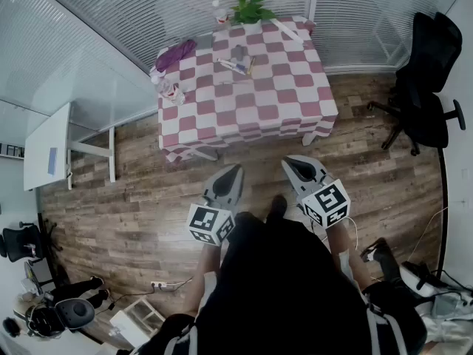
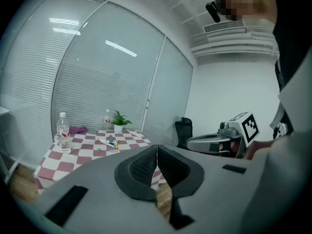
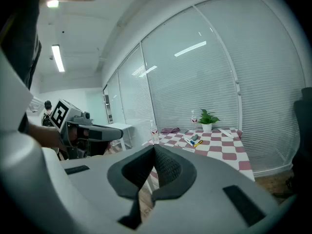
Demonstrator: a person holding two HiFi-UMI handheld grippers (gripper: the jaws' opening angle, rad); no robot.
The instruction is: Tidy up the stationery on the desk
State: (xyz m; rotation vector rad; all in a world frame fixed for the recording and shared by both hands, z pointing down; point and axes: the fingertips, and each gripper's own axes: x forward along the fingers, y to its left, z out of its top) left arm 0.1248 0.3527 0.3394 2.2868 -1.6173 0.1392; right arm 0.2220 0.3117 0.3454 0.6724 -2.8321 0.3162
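Left tool (image 1: 235,171), right tool (image 1: 290,163) closed, potted plant (image 1: 250,9)

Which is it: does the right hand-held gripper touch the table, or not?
Apart. The head view shows floor between the right hand-held gripper and the table.

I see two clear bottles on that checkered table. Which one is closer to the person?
The bottle at the left edge of the table, toward the front. The other bottle stands at the far edge beside the potted plant.

Checked table (image 1: 284,106) bears pens (image 1: 236,66), plant (image 1: 250,9), bottles (image 1: 219,13), cloth (image 1: 176,54).
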